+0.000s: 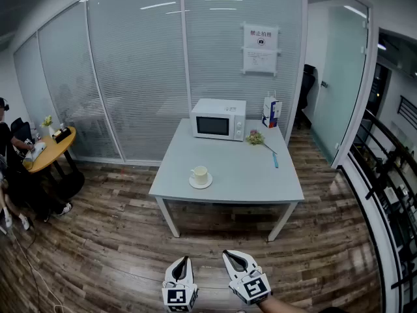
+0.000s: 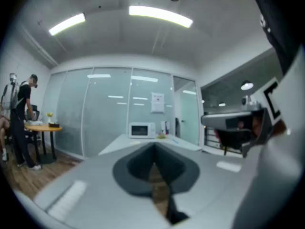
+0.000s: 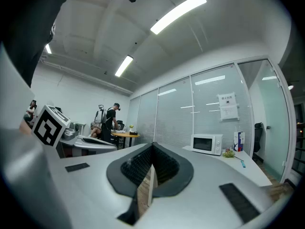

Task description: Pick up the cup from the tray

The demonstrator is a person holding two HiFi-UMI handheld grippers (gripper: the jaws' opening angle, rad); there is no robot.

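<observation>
both grippers sit low at the near edge of the head view, well apart from the table (image 1: 228, 175). reads as a carry pose, not a reach. left gripper (image 1: 183, 261) has its jaws together with nothing between them; its own view shows the tips meeting (image 2: 153, 149) and only floor through the slot behind. right gripper (image 1: 229, 256) is the same: tips closed (image 3: 152, 148), empty. both point level toward the table, so my guess is the approach hasn't started and either would need to open before it gets close.

cup (image 1: 201, 174) stands upright on a small round pale tray (image 1: 191, 182), near the front-left edge of the table. that's the side facing the grippers, so it should be an easy front reach. handle is too small to place for sure.

other stuff on the table: microwave (image 1: 218, 119) at the back, carton (image 1: 272, 111) and a small plant (image 1: 255, 137) to its right, blue pen (image 1: 275, 160) further forward. all well apart from the cup.

path is open wood floor (image 1: 117, 253), nothing in the way. round wooden table (image 1: 52, 150) with a person (image 1: 8, 142) is off to the left, railing (image 1: 384, 168) to the right, both off the line. glass wall (image 1: 130, 77) sits behind the table.
</observation>
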